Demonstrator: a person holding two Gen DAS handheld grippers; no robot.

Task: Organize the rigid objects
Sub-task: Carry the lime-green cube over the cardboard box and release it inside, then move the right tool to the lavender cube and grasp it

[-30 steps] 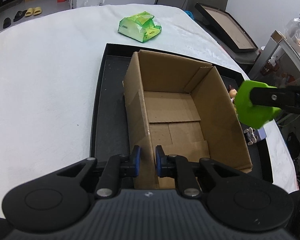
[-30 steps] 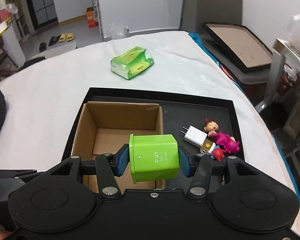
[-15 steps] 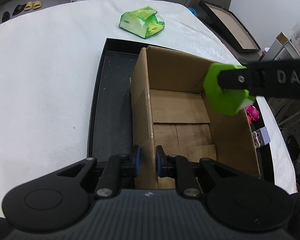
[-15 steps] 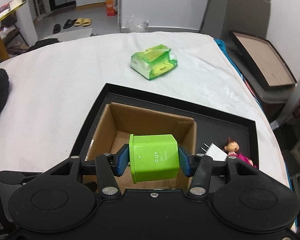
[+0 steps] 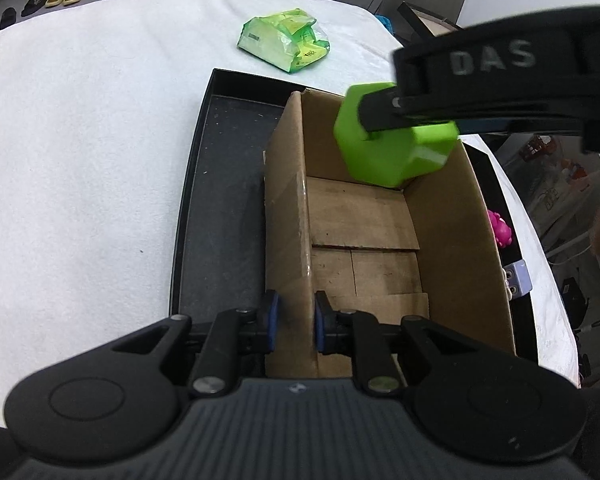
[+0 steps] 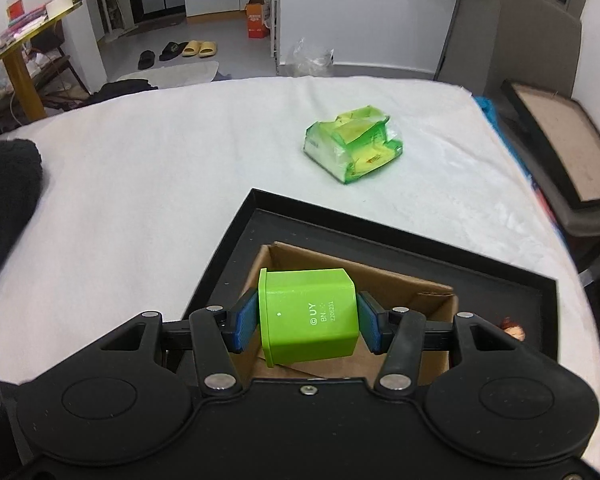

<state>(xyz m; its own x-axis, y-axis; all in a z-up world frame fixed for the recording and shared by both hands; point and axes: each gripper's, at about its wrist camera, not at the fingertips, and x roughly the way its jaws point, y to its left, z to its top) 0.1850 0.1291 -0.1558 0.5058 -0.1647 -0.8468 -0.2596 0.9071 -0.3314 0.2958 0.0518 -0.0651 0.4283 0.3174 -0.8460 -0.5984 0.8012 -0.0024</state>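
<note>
White bedding surrounds the black tray (image 5: 188,216); left claw (image 5: 293,322) pinches the cardboard box (image 5: 288,216) wall, right claw (image 6: 308,322) grips the green block (image 6: 310,314) above it.

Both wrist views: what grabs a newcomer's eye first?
The bright green block, clamped in the right gripper above the open cardboard box. Next, the left gripper pinching the box's near-left wall, and the green packet lying on the white tablecloth beyond the black tray.

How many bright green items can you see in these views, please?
2: the green block held by the right gripper above the cardboard box, and a green packet on the white cloth beyond the tray.
</note>
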